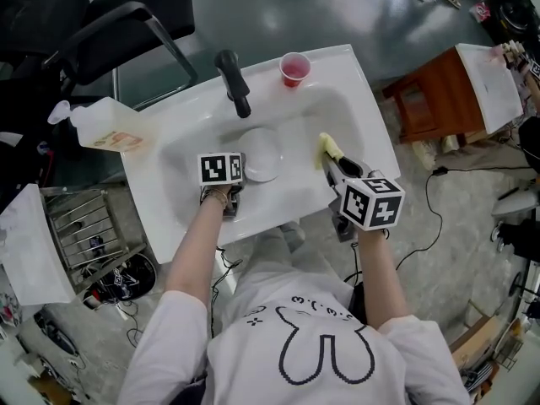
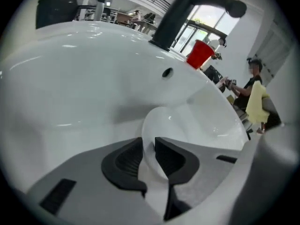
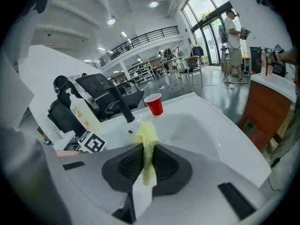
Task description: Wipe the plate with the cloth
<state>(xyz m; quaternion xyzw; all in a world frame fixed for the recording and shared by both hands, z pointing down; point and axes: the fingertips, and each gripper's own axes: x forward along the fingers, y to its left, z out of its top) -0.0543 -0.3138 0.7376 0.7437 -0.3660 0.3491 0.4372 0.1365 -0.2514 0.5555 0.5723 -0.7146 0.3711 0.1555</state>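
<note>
A white plate (image 1: 263,154) lies in the basin of the white sink (image 1: 354,99). My left gripper (image 1: 239,175) is at the plate's left edge. In the left gripper view the rim of the plate (image 2: 173,121) sits between the jaws of my left gripper (image 2: 148,146), which stand slightly apart and do not clamp it. My right gripper (image 1: 331,160) hovers over the right side of the basin, shut on a yellow cloth (image 1: 329,148). In the right gripper view the cloth (image 3: 147,139) sticks up from between the pads of that gripper (image 3: 149,158).
A black tap (image 1: 234,81) stands at the back of the sink, with a red cup (image 1: 294,67) on the rim beside it. A clear bottle (image 1: 105,129) lies at the left corner. A wire rack (image 1: 84,226) sits left, a wooden cabinet (image 1: 430,99) right.
</note>
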